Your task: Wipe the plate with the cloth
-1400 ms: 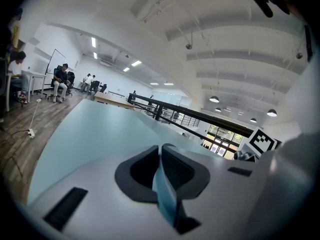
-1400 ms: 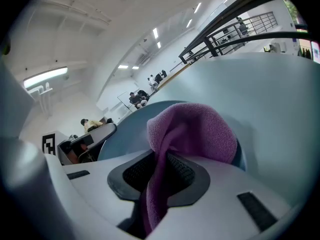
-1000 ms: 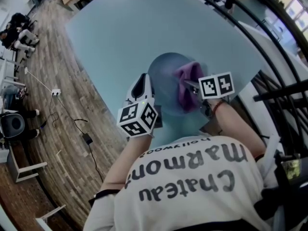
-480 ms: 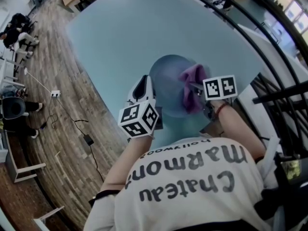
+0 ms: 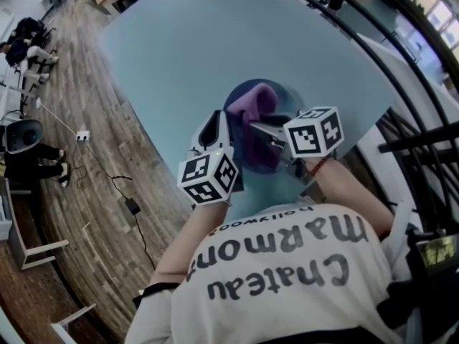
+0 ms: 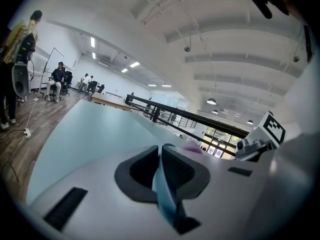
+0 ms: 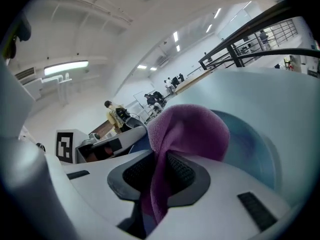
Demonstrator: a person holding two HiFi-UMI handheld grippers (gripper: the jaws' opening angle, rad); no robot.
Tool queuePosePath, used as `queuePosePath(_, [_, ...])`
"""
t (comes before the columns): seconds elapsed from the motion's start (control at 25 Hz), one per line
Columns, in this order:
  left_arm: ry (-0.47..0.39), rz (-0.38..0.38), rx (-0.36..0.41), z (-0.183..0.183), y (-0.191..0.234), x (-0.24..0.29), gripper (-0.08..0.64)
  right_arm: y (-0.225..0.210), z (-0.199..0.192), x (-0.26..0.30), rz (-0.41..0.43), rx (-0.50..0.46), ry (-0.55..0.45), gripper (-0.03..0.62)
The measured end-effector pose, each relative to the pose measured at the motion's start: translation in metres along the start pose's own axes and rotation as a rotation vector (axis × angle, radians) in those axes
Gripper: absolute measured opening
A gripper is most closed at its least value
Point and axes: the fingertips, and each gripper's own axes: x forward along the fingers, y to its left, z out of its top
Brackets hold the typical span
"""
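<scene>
Risks, as we judged them:
- plate [image 5: 285, 100] could twist or slip out of left jaws. They gripped only thin rim, so hard wipe push would lever it.
- cloth [image 7: 190, 129] sat bunched, so it could pull free or skim without cleaning.

What we saw:
- left gripper [image 6: 160, 156] clenched on plate rim, rim edge-on between jaws.
- right gripper [image 7: 160, 156] clenched on cloth fold, with cloth over plate face just beyond jaws.
- plate sat near near edge of surface [image 5: 215, 41].
</scene>
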Motion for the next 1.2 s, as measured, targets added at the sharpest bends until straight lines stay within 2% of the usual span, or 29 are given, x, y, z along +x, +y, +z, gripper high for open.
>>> queuePosePath(0.32, [0.035, 0.013, -0.005, -0.014, 0.010, -0.014, 0.021, 0.034, -0.017, 0.030, 0.119, -0.017, 0.026, 0.086])
queuePosePath(0.6, [0.082, 0.005, -0.018, -0.016, 0.018, -0.021, 0.020, 0.032, -0.028, 0.041, 0.124, 0.030, 0.013, 0.086])
queuePosePath(0.76, [0.108, 0.013, -0.018, -0.021, 0.022, -0.024, 0.018, 0.025, -0.040, 0.038, 0.093, 0.024, 0.059, 0.086])
queuePosePath(0.92, [0.149, -0.004, -0.068, -0.027, 0.032, -0.027, 0.018, 0.018, -0.054, 0.033, 0.006, 0.031, 0.105, 0.086])
queuePosePath(1.2, [0.203, -0.112, -0.088, -0.031, 0.050, -0.027, 0.018, 0.010, -0.065, 0.035, -0.125, 0.120, 0.061, 0.086])
